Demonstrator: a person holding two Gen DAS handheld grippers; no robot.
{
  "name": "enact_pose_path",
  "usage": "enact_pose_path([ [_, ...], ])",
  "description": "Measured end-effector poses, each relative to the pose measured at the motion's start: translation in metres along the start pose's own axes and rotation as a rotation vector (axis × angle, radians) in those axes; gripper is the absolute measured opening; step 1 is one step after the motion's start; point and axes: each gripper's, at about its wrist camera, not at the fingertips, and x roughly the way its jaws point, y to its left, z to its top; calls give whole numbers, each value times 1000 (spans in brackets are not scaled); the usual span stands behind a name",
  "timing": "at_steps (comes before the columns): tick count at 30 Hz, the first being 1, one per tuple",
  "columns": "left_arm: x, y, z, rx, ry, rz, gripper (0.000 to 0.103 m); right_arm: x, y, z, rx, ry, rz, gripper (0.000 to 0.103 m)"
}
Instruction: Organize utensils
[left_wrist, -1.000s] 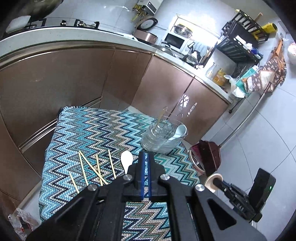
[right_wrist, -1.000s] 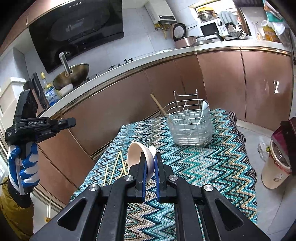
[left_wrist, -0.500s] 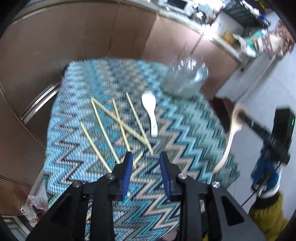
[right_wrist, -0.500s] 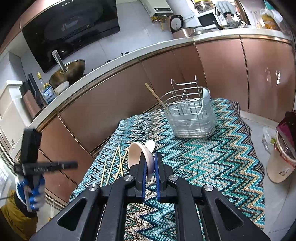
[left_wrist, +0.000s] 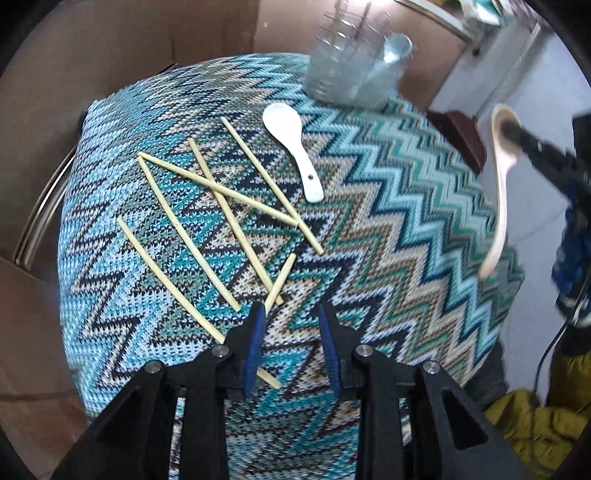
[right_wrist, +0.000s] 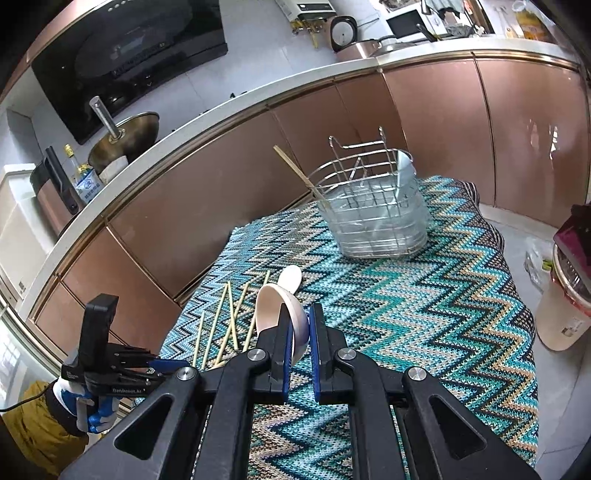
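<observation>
- While the chopsticks (left_wrist: 207, 221) are lying loose and crossed on the zigzag cloth (left_wrist: 406, 206), a white spoon (left_wrist: 295, 155) is resting just beside them, bowl toward the wire basket (right_wrist: 373, 210).
- The basket is standing at the far end of the cloth, already holding one chopstick that is leaning out over its rim, and a spoon.
- The right gripper (right_wrist: 298, 332) is pinching a cream spoon (right_wrist: 280, 314) by its bowl — its jaws are clamped tight on it, and the handle is hanging down above the cloth's edge.
- The left gripper (left_wrist: 291, 317) is pointing steeply down at the near ends of the chopsticks, jaws standing apart with nothing between them; one fingertip (left_wrist: 256, 314) is sitting right over a chopstick's end.
- A hand in a blue and white glove (right_wrist: 86, 404) is carrying the left gripper — beyond the cloth, copper-coloured cabinets (right_wrist: 443, 122) are curving around the room.
</observation>
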Motion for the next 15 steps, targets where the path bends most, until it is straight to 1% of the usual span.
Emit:
enact_pose_path([
  [6, 15, -5, -3, 101, 28, 74, 28, 10, 0, -1, 1, 21, -2, 9],
  [11, 24, 0, -6, 119, 41, 91, 27, 16, -3, -2, 3, 35, -9, 9],
  [13, 26, 1, -7, 124, 44, 87, 21, 18, -5, -2, 7, 38, -12, 9],
  [15, 29, 0, -7, 136, 45, 90, 18, 20, -6, -3, 9, 42, -15, 9],
])
